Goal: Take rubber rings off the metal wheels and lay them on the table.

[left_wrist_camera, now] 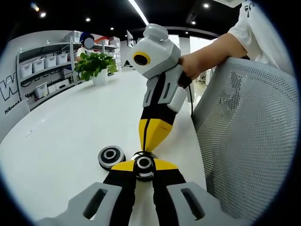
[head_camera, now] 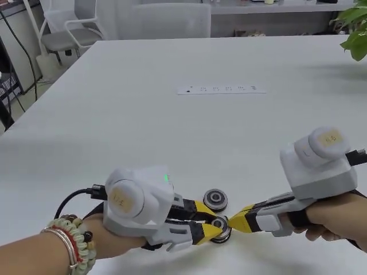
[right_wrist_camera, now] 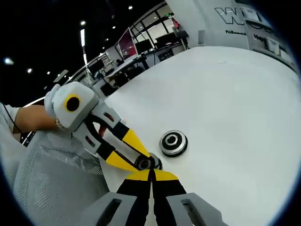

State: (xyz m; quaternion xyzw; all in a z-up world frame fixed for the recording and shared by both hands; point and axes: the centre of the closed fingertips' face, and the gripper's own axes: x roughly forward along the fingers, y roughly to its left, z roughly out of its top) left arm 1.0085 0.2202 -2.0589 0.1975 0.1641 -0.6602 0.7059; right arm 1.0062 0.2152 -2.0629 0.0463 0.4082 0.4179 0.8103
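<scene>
A metal wheel with a black rubber ring sits near the table's front edge, with my left gripper shut on it from both sides. The same wheel lies between the yellow tips of the left gripper in the head view. My right gripper comes in from the right with its jaws together, and its tips pinch the rubber ring at the wheel's edge. A second wheel with its ring on lies flat just beyond, free of both grippers.
A white socket panel is set into the middle of the white table. A green plant stands at the far right corner. A grey mesh chair is close behind the front edge.
</scene>
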